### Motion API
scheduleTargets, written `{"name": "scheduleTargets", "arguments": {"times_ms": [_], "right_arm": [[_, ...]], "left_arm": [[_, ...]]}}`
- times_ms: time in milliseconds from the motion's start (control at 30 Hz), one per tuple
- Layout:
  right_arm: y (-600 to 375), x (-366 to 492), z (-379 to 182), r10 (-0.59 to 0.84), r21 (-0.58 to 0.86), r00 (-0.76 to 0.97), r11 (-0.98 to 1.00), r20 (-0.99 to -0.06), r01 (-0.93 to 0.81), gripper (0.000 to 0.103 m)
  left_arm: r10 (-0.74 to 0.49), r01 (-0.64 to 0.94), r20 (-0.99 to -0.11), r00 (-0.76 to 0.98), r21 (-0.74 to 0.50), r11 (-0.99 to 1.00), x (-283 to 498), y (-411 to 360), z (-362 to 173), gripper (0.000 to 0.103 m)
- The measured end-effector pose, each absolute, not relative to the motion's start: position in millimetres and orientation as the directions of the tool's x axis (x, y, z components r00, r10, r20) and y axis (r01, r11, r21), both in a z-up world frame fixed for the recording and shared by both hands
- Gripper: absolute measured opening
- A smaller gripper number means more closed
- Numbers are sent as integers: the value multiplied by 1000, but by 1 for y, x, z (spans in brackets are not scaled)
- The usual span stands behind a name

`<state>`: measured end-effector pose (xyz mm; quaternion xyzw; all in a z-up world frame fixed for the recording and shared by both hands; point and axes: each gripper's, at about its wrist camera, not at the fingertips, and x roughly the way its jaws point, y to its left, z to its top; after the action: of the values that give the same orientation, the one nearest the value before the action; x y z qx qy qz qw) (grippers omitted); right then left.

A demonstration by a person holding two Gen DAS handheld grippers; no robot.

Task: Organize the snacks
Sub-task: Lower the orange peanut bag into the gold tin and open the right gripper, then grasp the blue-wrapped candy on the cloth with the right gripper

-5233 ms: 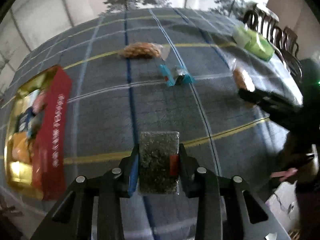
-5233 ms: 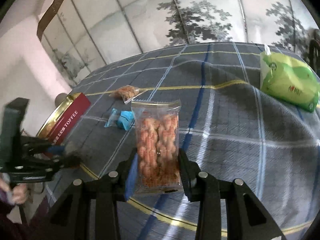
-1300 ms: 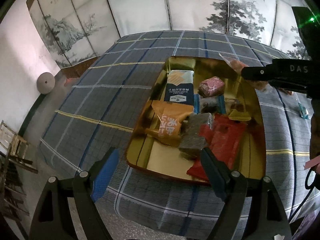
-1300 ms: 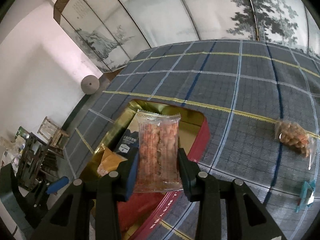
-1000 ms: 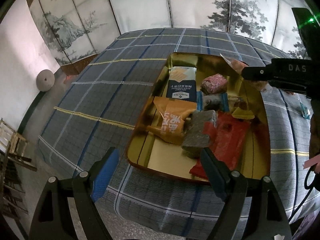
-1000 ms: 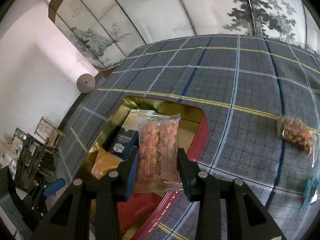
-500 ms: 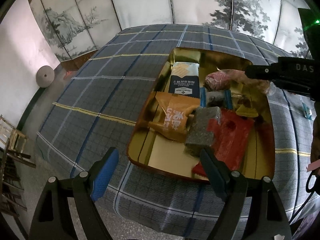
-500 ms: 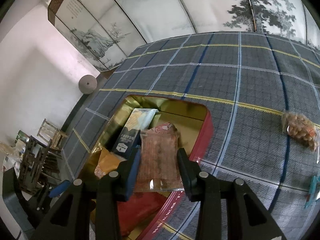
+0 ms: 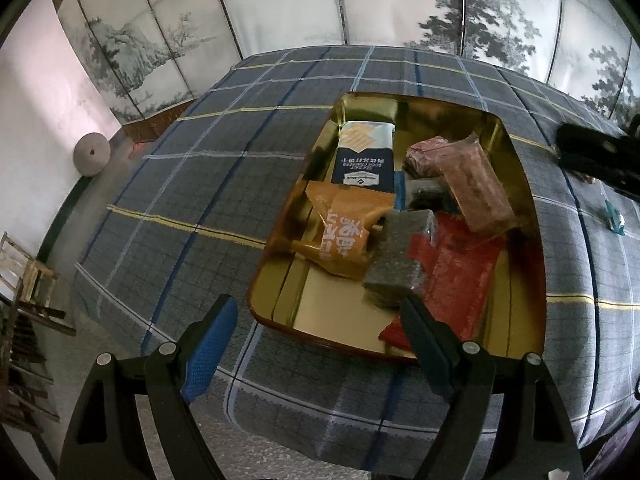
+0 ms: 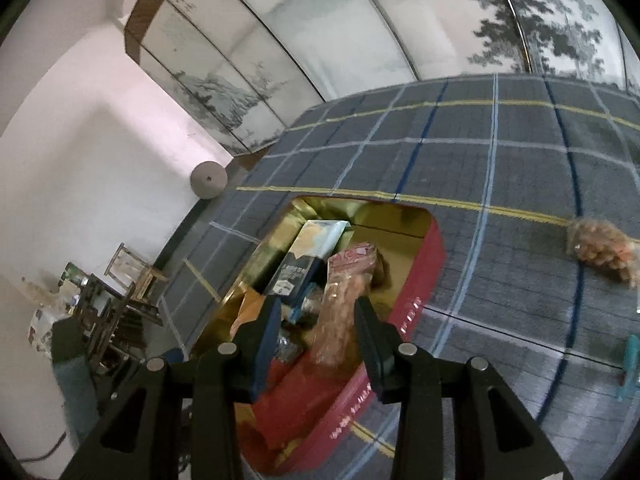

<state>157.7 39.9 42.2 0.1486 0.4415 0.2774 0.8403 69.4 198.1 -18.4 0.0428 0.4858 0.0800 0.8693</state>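
Right gripper [image 10: 316, 316] jaws spread, nothing clamped; twist-snack pack [image 9: 476, 188] seen lying in tin [image 9: 276, 232]. Left gripper [image 9: 320, 332] held wide apart, empty, near tin edge.

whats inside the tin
The tin holds a navy cracker pack, orange pouch, dark bar, red bag and pink twist packet. Whatever lies under these is covered.

The plaid-clothed table [image 9: 224, 168] carries the gold tin [image 9: 280, 240] — right of it, a peanut bag [image 10: 600, 246] and teal wrapper [image 10: 630, 360].
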Motion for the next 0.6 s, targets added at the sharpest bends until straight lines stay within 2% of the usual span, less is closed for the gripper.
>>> {"name": "scheduleTargets", "arguments": {"times_ms": [200,400,600], "right_arm": [[-18,115,56,495,380,563,869,-662,-318,39],[-107,84,43,287,238,622,958,-729,-163,39],[-148,81,27,257,255,616,962,-745,-94,40]], "left_arm": [[171,-78,-832,528,153,985,67,188,-11,81],[146,-28,-830,538,156,987,67,163,-3,81],[137,19,-836,531,173,985,69,139,-1,81]]}}
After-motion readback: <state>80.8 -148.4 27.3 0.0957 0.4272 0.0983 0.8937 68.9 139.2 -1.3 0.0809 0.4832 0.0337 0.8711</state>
